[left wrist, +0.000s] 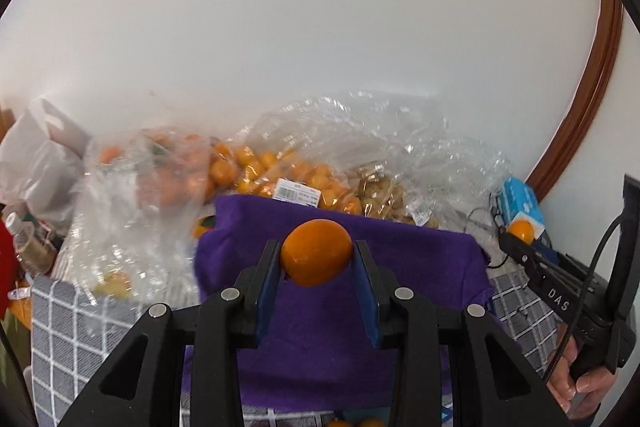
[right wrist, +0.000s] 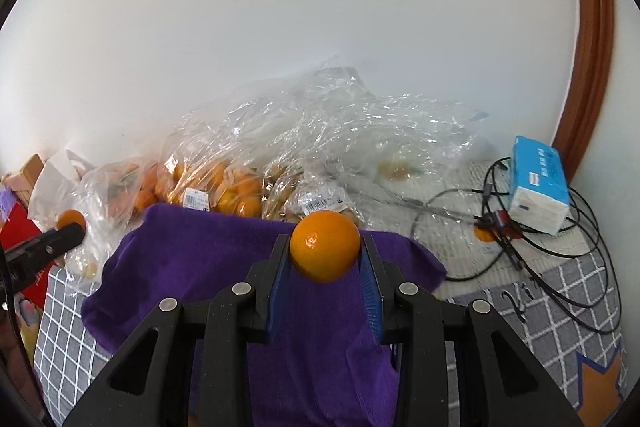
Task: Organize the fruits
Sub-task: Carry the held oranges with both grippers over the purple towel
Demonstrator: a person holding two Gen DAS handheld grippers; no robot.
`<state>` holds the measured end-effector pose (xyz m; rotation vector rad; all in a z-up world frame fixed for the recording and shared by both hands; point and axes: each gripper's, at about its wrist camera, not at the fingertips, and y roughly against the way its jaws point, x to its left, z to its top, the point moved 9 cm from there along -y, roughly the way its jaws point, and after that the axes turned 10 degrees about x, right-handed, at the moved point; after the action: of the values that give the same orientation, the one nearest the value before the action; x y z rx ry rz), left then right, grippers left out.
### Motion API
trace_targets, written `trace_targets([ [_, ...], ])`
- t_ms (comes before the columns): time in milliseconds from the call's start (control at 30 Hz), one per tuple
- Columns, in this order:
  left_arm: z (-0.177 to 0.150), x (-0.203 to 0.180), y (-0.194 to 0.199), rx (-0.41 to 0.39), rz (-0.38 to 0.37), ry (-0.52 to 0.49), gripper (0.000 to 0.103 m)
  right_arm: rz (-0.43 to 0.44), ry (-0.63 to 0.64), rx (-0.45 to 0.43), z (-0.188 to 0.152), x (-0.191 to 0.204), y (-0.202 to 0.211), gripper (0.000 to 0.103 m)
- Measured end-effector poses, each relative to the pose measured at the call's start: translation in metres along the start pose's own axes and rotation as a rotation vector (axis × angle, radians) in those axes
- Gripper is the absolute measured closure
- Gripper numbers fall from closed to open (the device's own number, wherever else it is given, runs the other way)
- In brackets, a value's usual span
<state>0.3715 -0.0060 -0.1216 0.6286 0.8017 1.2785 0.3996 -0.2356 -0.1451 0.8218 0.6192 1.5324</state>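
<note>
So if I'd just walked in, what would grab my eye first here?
Probably the two oranges: the left gripper pinches one orange, and the right gripper pinches another orange, both above a purple cloth. Behind it, crinkled clear bags of small oranges pile against the white wall.

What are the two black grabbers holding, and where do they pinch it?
Each holds one round orange fruit by its sides: left gripper, fruit; right gripper, fruit.
</note>
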Motion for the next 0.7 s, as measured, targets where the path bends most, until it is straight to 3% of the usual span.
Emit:
trace_targets([
  [200,-0.004,0.006,-0.041,0.065,0.044,-0.019,0.069,-0.017,0.020,0.063,-0.006,-0.006,-0.033,0.069],
  [700,-0.017,0.018,-0.084,0.142,0.067,-0.014,0.069,-0.018,0.026,0.167,-0.025,-0.015,-0.078,0.069],
])
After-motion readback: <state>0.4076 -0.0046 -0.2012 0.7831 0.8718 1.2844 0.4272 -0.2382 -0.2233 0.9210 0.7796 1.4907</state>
